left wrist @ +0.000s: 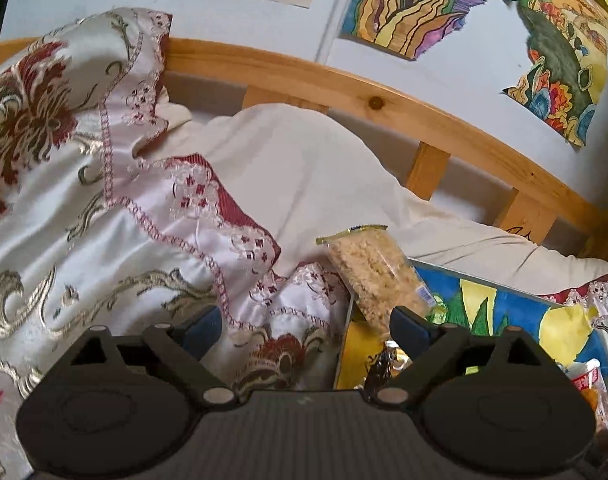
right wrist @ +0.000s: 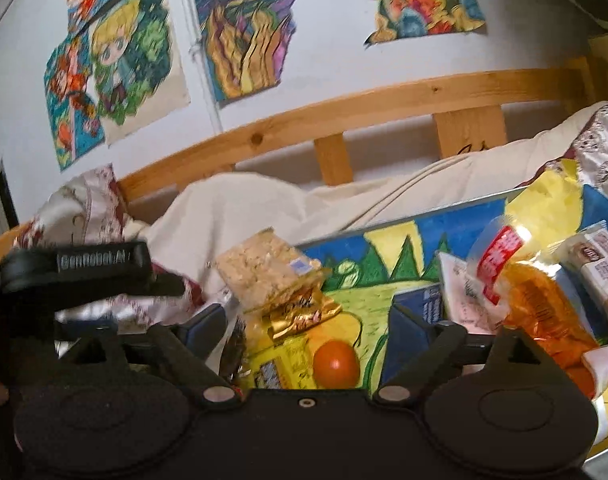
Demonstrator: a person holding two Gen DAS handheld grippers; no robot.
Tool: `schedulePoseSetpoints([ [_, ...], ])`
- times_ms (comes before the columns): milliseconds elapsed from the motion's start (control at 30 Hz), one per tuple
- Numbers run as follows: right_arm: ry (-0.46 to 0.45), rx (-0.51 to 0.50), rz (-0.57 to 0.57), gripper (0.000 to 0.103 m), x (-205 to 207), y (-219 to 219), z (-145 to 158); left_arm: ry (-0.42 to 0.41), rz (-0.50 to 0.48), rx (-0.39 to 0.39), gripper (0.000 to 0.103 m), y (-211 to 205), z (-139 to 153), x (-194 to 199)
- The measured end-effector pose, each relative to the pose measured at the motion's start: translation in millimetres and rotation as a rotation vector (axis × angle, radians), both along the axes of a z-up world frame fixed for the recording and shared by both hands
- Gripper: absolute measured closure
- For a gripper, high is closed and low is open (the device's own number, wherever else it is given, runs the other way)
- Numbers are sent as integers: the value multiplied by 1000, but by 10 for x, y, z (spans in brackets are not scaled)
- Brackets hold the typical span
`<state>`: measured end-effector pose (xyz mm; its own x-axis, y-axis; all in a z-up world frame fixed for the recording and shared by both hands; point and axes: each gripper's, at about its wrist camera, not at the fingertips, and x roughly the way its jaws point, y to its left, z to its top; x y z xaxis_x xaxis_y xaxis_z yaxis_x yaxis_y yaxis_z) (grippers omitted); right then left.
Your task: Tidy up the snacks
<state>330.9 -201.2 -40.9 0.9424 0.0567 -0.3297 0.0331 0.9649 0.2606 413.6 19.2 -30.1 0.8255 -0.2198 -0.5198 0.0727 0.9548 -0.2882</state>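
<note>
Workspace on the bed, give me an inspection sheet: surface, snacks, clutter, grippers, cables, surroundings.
Surface: painted tray on an embroidered bedspread.
Job's things: rice-crisp packet leaning at the tray's left edge; gold wrapper, orange ball, orange bag and wrapped bar on the tray.
Clutter: nothing seen.
Grippers: left gripper open, empty; right gripper open, empty.
Cables: nothing seen.
Surroundings: wooden bed rail, wall drawings.

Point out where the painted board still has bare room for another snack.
Free: the green-and-yellow strip of the board between the rice-cake pack and the blue box, beyond the orange. Crowded: its right side, where the orange bag and wrapped bars pile up.
</note>
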Motion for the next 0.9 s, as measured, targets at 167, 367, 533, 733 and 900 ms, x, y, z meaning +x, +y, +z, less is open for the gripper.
schedulePoseSetpoints([
  [167, -63, 27, -26, 4, -103, -74, 76, -3, 4, -23, 8, -36, -28, -70],
  [367, -91, 7, -22, 1, -250, -90, 278, -44, 8, -14, 2, -71, 116, -246],
  [533, -83, -3, -33, 1, -383, -132, 475, -63, 7, -4, 1, -93, 284, -438],
  [733, -86, -43, -54, 1, -614, -227, 700, -78, -1, 4, 1, -170, 451, -670],
  [900, -75, -63, -83, 1, -860, -359, 781, -82, -12, 6, 1, -267, 518, -846],
])
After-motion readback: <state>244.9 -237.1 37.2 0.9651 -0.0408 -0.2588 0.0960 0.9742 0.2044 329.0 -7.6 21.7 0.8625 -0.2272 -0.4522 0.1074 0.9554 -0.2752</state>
